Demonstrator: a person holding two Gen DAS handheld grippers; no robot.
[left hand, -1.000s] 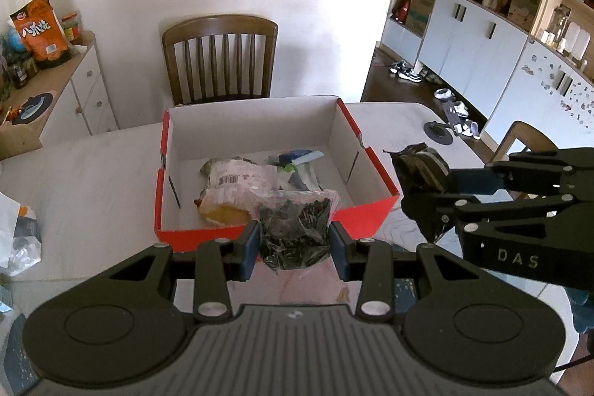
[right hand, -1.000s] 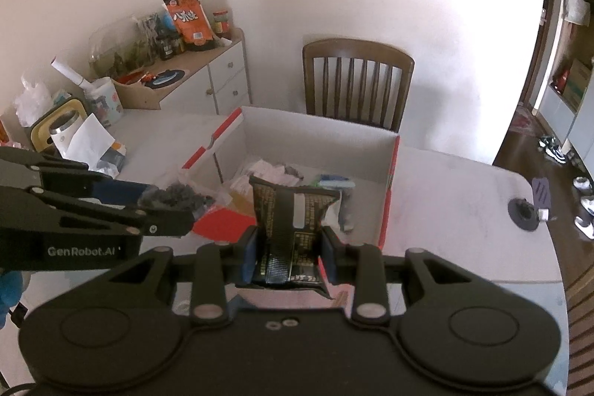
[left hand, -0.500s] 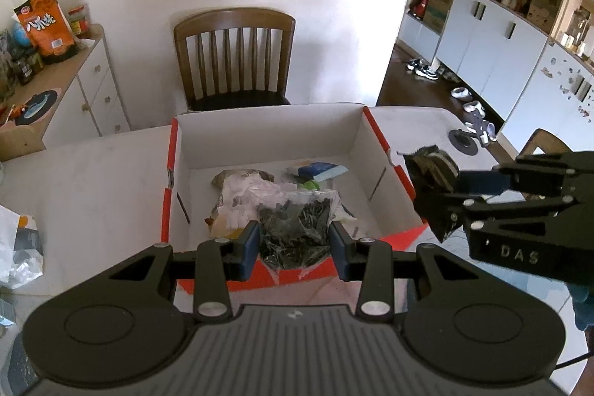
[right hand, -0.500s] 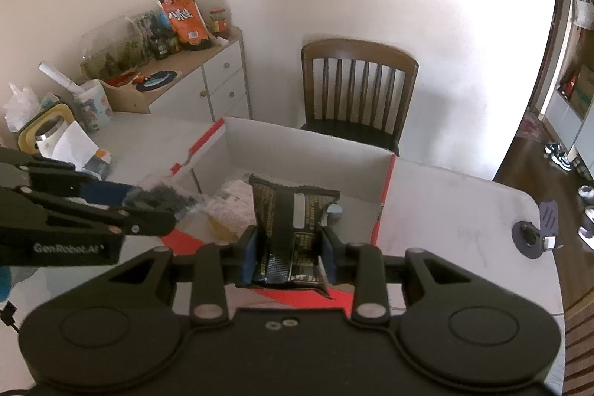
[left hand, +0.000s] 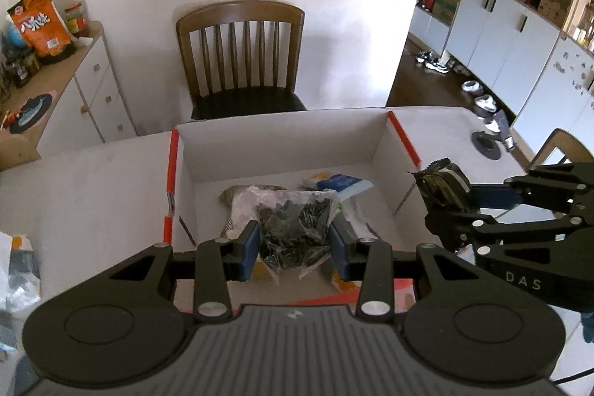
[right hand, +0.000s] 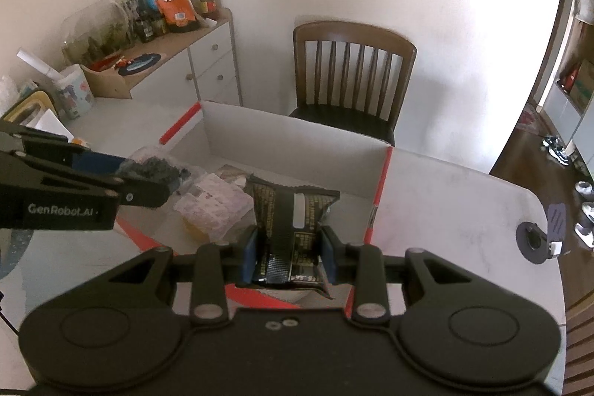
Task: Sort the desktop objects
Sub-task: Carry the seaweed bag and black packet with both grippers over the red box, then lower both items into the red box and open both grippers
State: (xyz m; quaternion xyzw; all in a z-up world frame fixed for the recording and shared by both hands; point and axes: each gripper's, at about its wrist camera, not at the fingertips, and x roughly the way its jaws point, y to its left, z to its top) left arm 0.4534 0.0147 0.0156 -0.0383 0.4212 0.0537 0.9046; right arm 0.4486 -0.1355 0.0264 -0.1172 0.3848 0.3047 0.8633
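Observation:
My left gripper (left hand: 293, 249) is shut on a clear bag of dark bits (left hand: 295, 229) and holds it over the open red-and-white box (left hand: 282, 140). It also shows in the right wrist view (right hand: 148, 173). My right gripper (right hand: 287, 253) is shut on a black snack packet (right hand: 291, 225), held above the box's (right hand: 297, 136) near right corner. The packet shows at the right in the left wrist view (left hand: 441, 186). Inside the box lie a pale wrapped packet (right hand: 213, 201) and a blue-and-white item (left hand: 341, 182).
A wooden chair (left hand: 241, 58) stands behind the white table (left hand: 81, 180). A sideboard (right hand: 178, 54) with an orange snack bag (right hand: 170, 0) is at the left. Crumpled bags (left hand: 15, 258) lie at the table's left. A black cable grommet (right hand: 534, 240) sits on the right.
Both grippers have moved forward and up over the box with their loads, and the box now sits lower and closer in both views.

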